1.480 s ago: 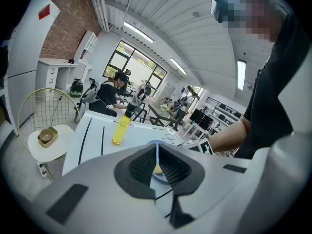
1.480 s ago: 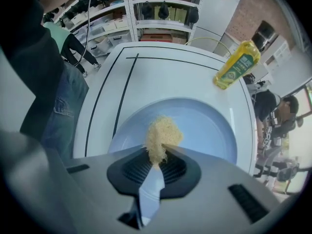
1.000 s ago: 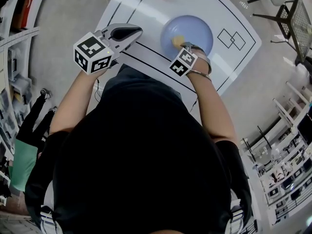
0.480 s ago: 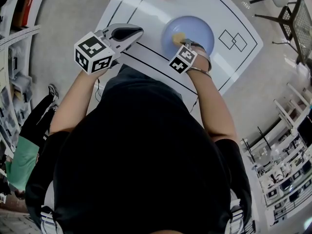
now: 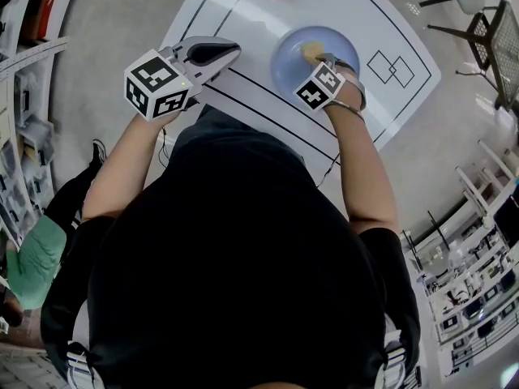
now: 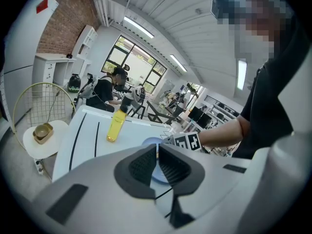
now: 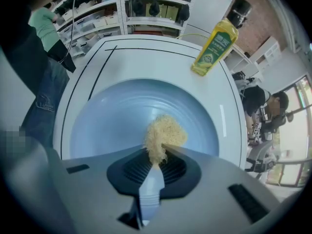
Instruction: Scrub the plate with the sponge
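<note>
Your right gripper (image 7: 157, 152) pinches the yellow sponge (image 7: 165, 130), which touches the blue plate (image 7: 112, 116) near its middle. Your left gripper (image 6: 157, 156) hovers well left of the plate, its 2 jaws pressed together, empty.

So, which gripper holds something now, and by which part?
The right gripper pinches the yellow sponge by its near end, over the blue plate. The left gripper is shut on nothing.

Bright, even light; fisheye-warped edges
</note>
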Action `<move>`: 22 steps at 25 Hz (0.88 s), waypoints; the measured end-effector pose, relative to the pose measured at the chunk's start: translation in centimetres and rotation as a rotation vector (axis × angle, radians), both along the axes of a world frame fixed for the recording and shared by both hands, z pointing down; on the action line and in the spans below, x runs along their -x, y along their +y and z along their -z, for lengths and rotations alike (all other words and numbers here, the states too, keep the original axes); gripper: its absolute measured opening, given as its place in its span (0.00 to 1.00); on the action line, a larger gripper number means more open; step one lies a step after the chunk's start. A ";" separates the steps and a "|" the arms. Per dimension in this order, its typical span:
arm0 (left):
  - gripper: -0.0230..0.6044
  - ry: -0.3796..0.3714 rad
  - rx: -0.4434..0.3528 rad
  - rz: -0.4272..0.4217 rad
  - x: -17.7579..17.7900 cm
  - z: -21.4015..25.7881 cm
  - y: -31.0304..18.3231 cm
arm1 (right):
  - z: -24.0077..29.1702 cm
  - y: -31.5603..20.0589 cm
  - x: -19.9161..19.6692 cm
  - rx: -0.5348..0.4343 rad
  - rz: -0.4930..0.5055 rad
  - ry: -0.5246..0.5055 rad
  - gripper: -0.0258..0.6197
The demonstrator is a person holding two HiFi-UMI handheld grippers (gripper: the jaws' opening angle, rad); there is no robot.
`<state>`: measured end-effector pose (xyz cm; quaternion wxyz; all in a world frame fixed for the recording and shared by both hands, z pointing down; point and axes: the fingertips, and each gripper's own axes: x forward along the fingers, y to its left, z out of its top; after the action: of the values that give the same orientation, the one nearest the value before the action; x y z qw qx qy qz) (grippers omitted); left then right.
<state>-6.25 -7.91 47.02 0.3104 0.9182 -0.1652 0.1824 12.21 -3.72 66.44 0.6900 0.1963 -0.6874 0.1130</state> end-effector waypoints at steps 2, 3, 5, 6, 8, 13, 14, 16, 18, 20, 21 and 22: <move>0.07 0.000 0.002 -0.002 -0.2 0.0 -0.1 | 0.0 -0.5 -1.0 0.000 -0.018 0.008 0.09; 0.07 0.000 0.002 -0.004 -0.2 0.0 -0.1 | -0.1 -0.6 -1.5 0.000 -0.026 0.012 0.09; 0.07 -0.001 0.001 -0.008 -0.4 0.0 -0.1 | -0.1 -0.8 -2.2 -0.002 -0.037 0.019 0.09; 0.07 -0.001 0.001 -0.010 -0.4 0.0 -0.1 | -0.1 -0.8 -2.5 -0.003 -0.042 0.023 0.09; 0.07 -0.001 0.001 -0.014 -0.5 0.1 0.0 | 0.0 -0.7 -3.0 -0.001 -0.054 0.027 0.09; 0.07 -0.001 0.005 -0.021 -0.7 0.0 0.5 | 0.0 0.1 -4.3 0.006 -0.093 0.034 0.09; 0.07 0.000 0.005 -0.023 -0.7 0.0 0.6 | 0.0 0.3 -4.6 0.006 -0.099 0.037 0.09; 0.07 0.000 0.004 -0.024 -0.7 0.0 0.6 | 0.0 0.6 -4.9 0.007 -0.110 0.040 0.09; 0.07 0.002 0.002 -0.026 -0.9 0.1 0.6 | 0.1 1.0 -5.3 0.011 -0.117 0.044 0.09; 0.07 0.003 0.001 -0.028 -1.1 0.1 0.7 | 0.1 1.6 -5.7 0.018 -0.123 0.048 0.09; 0.07 0.004 0.001 -0.031 -1.3 0.2 0.8 | 0.1 1.9 -5.9 0.021 -0.125 0.050 0.09; 0.07 0.004 0.001 -0.033 -1.4 0.2 1.0 | 0.2 2.2 -6.0 0.025 -0.128 0.052 0.09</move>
<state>-4.88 -6.95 46.81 0.3084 0.9210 -0.1492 0.1856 18.22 -1.55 66.29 0.7015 0.2342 -0.6538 0.1603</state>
